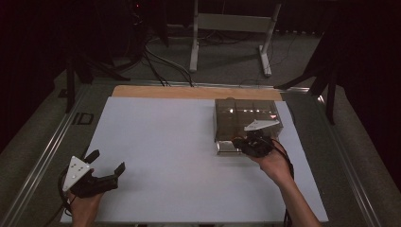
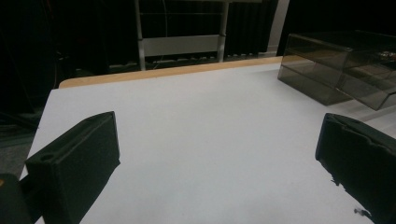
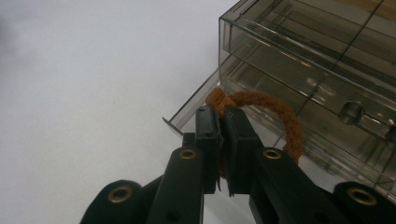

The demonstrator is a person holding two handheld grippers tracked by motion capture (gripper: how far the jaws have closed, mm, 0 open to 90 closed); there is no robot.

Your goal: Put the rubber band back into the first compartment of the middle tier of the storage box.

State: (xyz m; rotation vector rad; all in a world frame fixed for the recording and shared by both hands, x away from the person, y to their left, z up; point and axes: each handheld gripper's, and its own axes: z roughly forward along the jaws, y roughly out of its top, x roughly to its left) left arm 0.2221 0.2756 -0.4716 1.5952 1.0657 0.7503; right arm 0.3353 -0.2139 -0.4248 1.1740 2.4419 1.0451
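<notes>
The right gripper (image 3: 218, 122) has its jaws pinched tight on one end of an orange-brown braided loop (image 3: 280, 112), which hangs over the pulled-out lower drawer (image 3: 194, 109) of the smoky clear drawer box (image 1: 246, 118). I judge the loop is about to be stowed; next it must be lowered inside the drawer's walls and let go. The loop looks soft, ropey, arched like a hair tie. Well away from the box, the left gripper (image 1: 106, 163) hovers low over the white surface (image 1: 165, 156), jaws wide, holding nothing.

The table (image 1: 179, 156) is covered by a white sheet (image 1: 165, 142); a clear drawer box (image 1: 246, 118) is set at two o'clock.
</notes>
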